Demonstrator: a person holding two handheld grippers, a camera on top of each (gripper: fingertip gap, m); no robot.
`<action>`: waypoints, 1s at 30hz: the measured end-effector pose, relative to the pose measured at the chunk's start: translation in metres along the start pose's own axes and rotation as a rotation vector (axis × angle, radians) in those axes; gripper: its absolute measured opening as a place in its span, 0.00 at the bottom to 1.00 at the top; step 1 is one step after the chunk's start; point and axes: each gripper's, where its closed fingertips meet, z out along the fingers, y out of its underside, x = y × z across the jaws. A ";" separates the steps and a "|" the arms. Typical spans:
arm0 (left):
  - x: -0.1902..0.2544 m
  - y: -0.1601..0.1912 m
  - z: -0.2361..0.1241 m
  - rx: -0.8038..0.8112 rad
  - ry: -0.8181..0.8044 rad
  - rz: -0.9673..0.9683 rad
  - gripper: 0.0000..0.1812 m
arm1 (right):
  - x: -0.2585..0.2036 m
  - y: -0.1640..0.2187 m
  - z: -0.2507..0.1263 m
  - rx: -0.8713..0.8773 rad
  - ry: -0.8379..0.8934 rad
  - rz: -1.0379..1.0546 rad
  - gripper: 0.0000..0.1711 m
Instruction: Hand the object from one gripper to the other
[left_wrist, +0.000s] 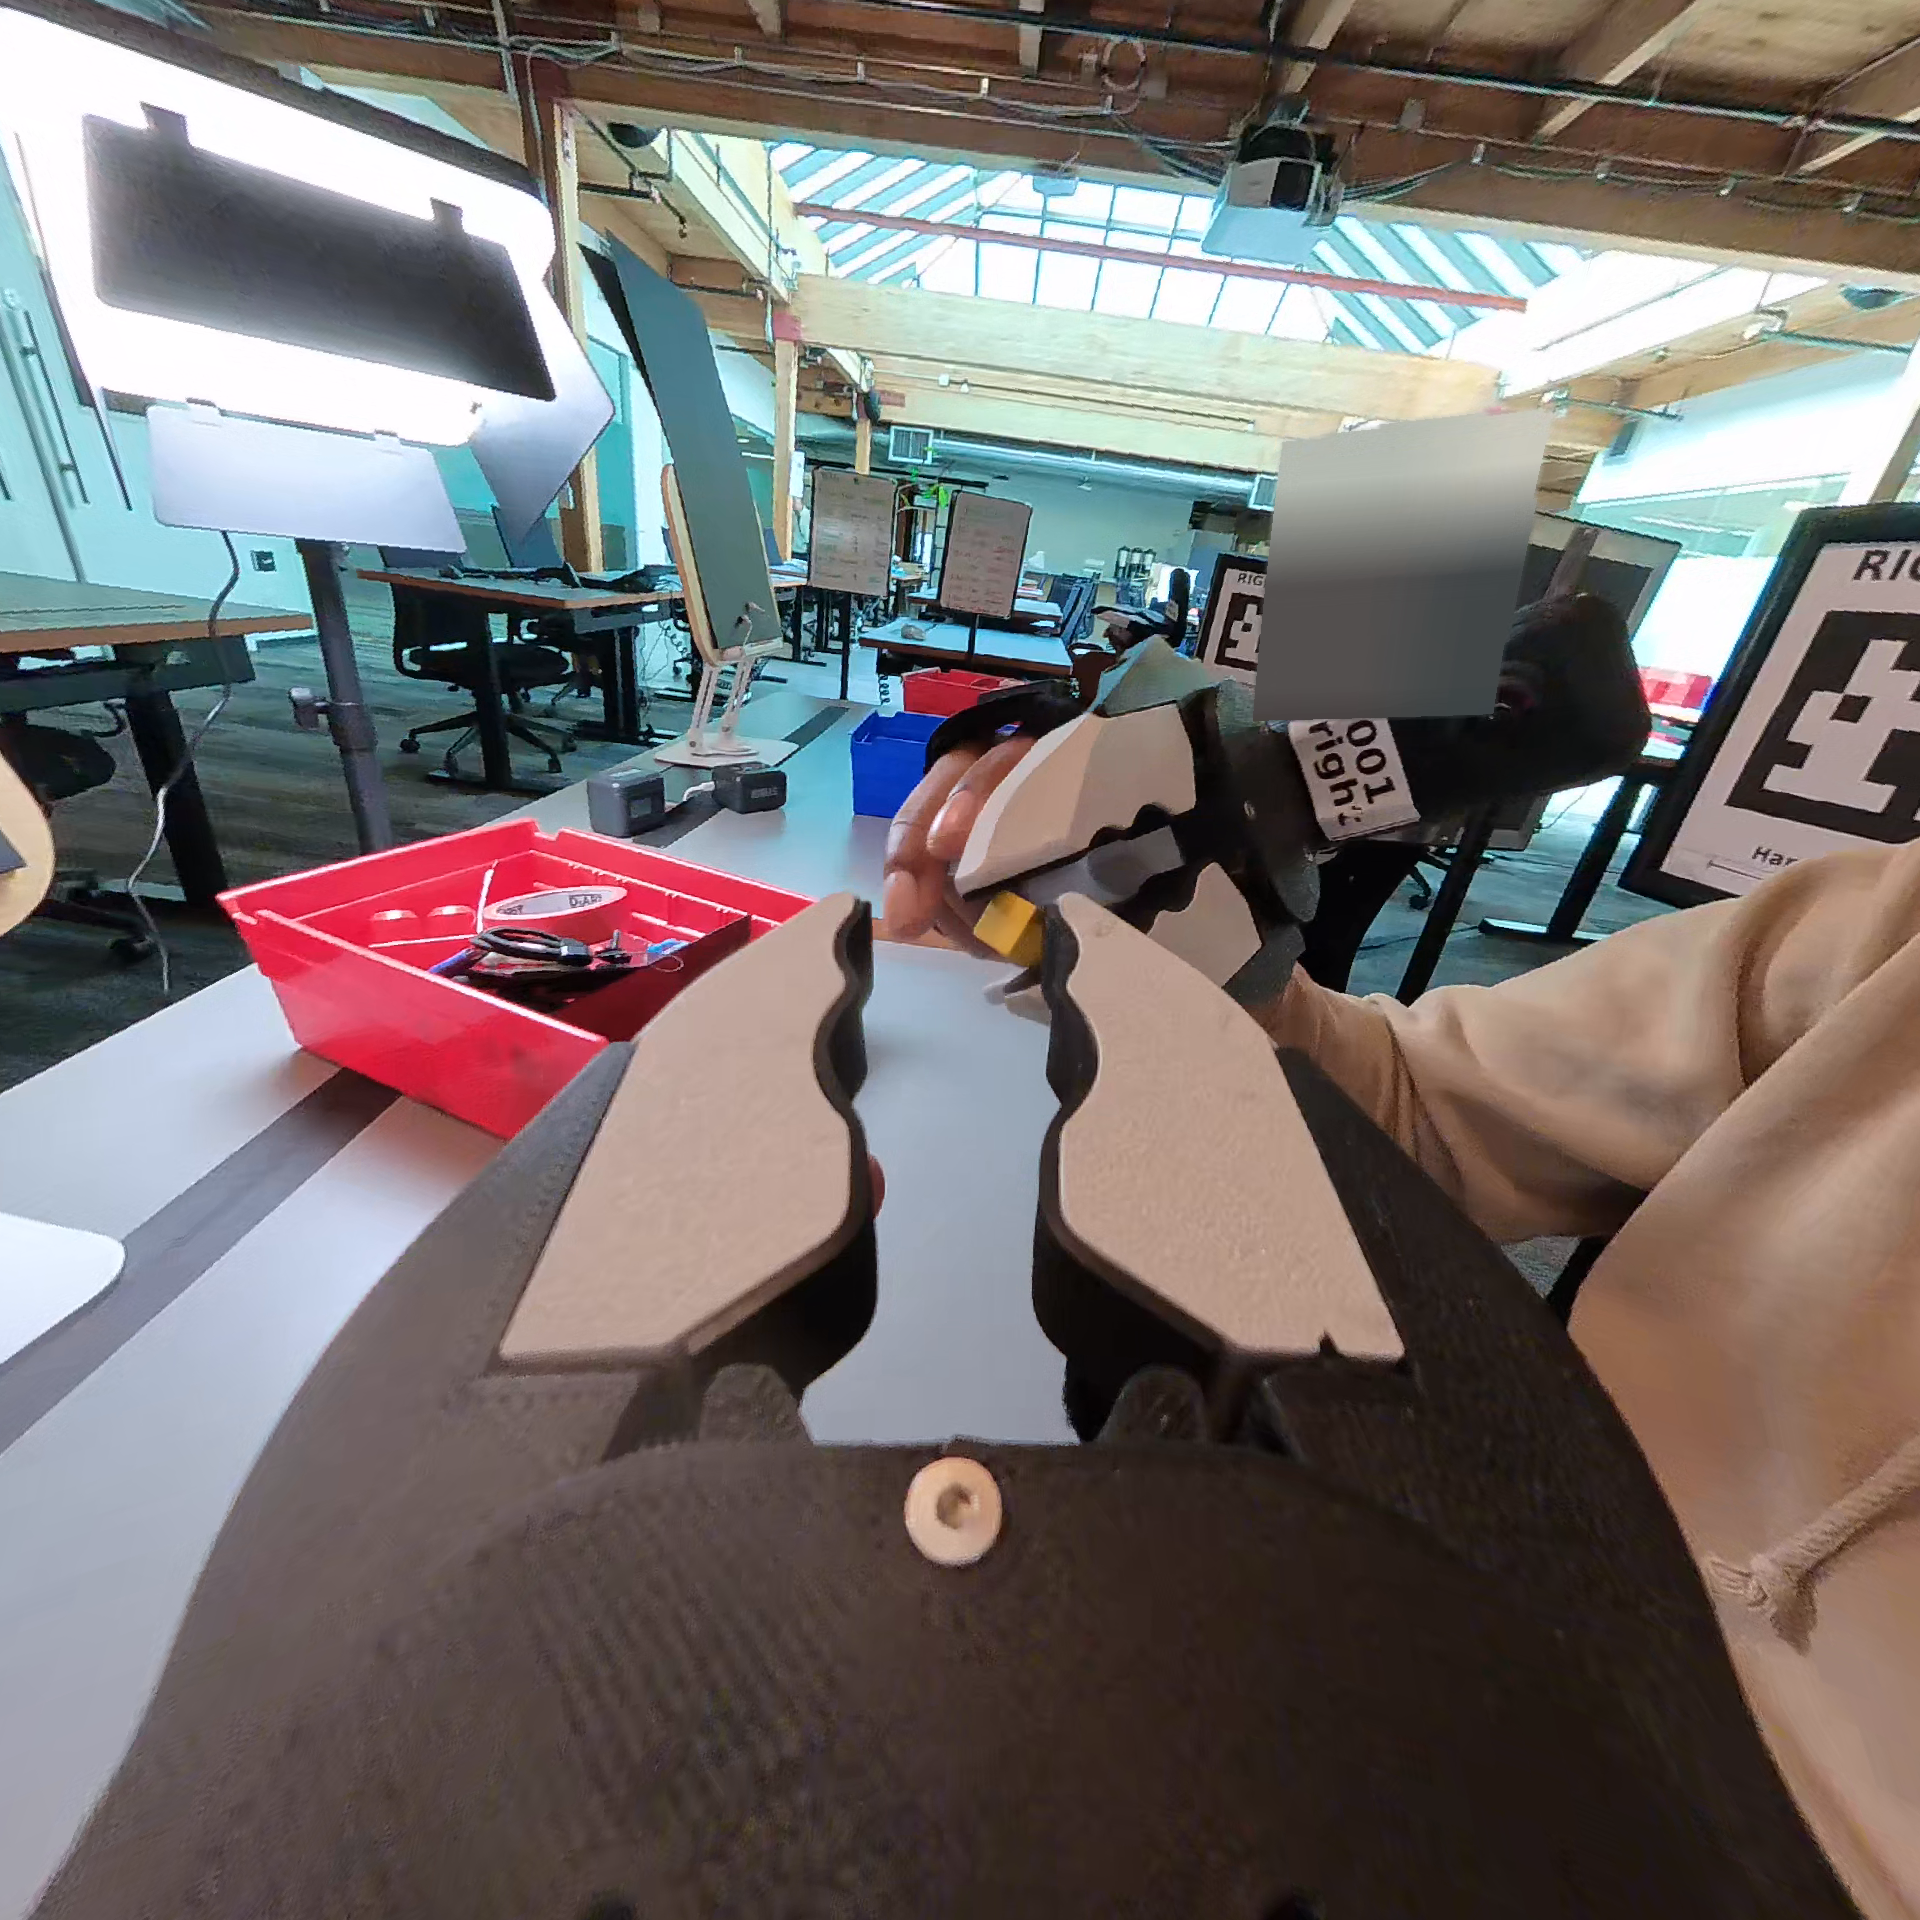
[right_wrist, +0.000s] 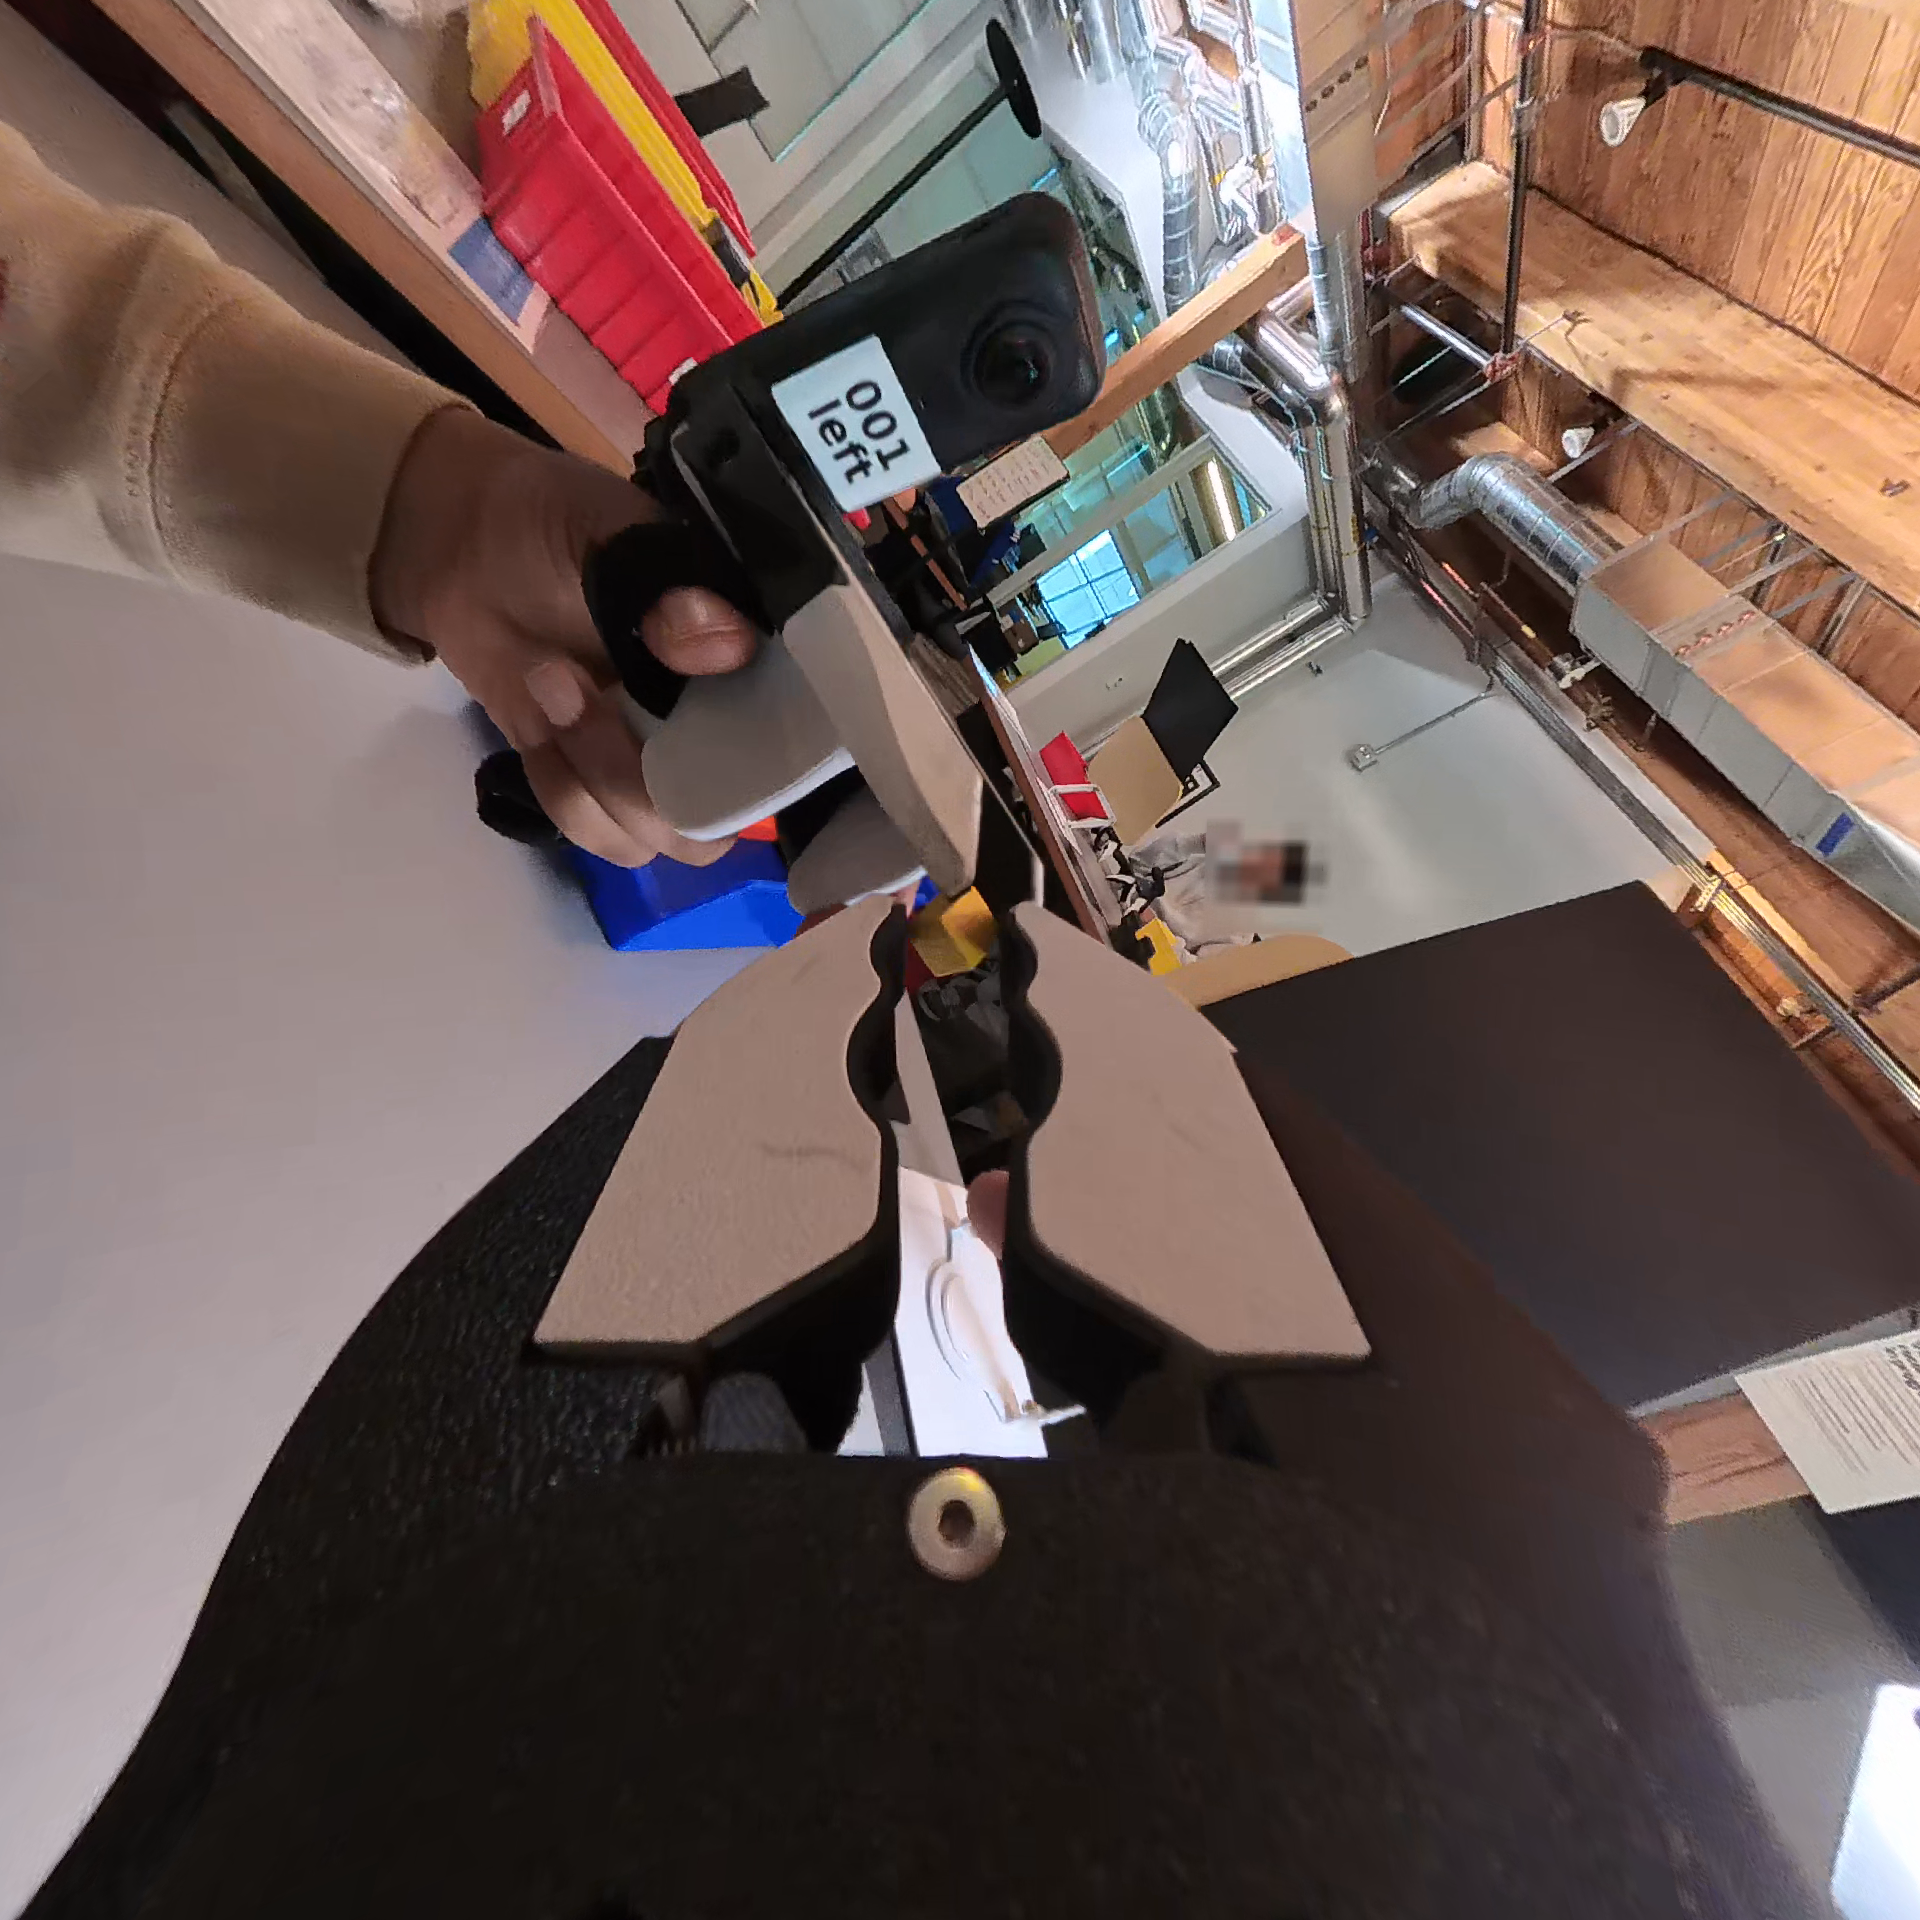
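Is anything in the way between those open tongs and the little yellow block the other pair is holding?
Nothing visible. The yellow block sits pinched in the right tongs, just off the right tip of the open left tongs, with only bare table beneath the gap.

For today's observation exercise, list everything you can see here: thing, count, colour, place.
Block: one, yellow, held in the right gripper's tips.
Tray: one, red, on the table's left side.
Tape roll: one, white, in the tray.
Bin: one, blue, farther back on the table.
Table: one, grey.
Right gripper: grey fingers, shut on the block.
Left gripper: grey fingers, open beside the block.
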 end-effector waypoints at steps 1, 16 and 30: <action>-0.003 0.000 -0.001 -0.004 -0.012 -0.005 0.17 | 0.000 0.002 0.000 -0.011 0.004 -0.007 0.09; -0.005 0.006 0.001 -0.051 -0.040 0.007 0.19 | -0.002 0.008 0.003 -0.028 -0.003 -0.018 0.09; -0.016 0.005 -0.006 -0.063 -0.103 0.078 0.19 | 0.003 0.011 0.000 -0.038 0.006 -0.004 0.09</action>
